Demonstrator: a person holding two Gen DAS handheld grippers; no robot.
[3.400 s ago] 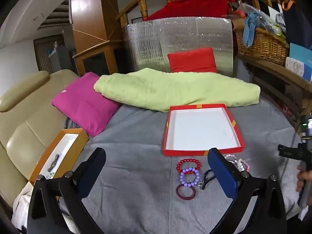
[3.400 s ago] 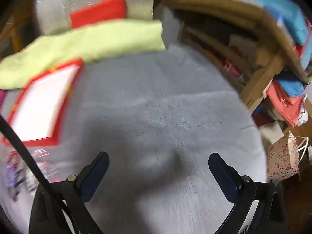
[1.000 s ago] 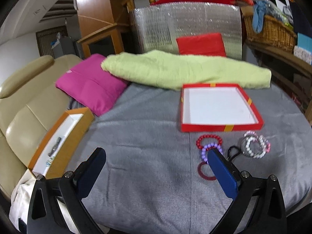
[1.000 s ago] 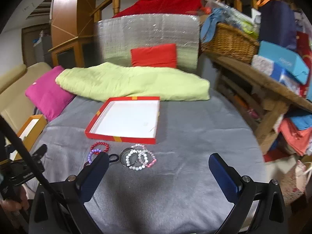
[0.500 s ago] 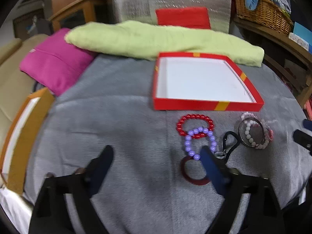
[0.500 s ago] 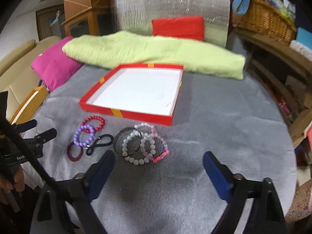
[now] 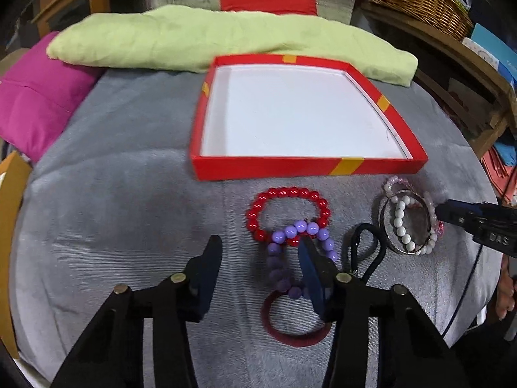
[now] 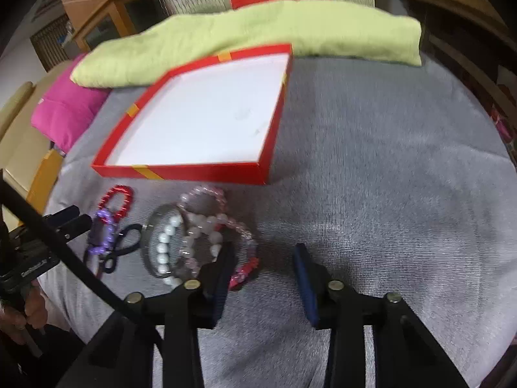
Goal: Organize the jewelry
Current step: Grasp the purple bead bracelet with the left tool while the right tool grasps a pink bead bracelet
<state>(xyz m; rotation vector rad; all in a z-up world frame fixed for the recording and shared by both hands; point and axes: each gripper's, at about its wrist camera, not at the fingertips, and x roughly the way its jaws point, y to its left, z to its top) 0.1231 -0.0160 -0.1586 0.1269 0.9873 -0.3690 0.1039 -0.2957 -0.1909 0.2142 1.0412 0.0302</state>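
Grey table cover (image 7: pixel 113 194) carries red box (image 7: pixel 303 165), tray bare, ready for jewelry. Purple bead bracelet (image 7: pixel 303 229) just before box; your left tongs (image 7: pixel 258 268) apart, straddling its rim. Your right tongs (image 8: pixel 263 266) apart, beside white bead bracelets (image 8: pixel 181 242), nothing gripped.

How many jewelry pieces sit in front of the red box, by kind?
Beaded bracelets: 2 apart, red and purple, plus a stacked cluster I can't separate
Plain rings or bands: 2, dark red, metal bangle
Black loop: 1
Total: at least 6
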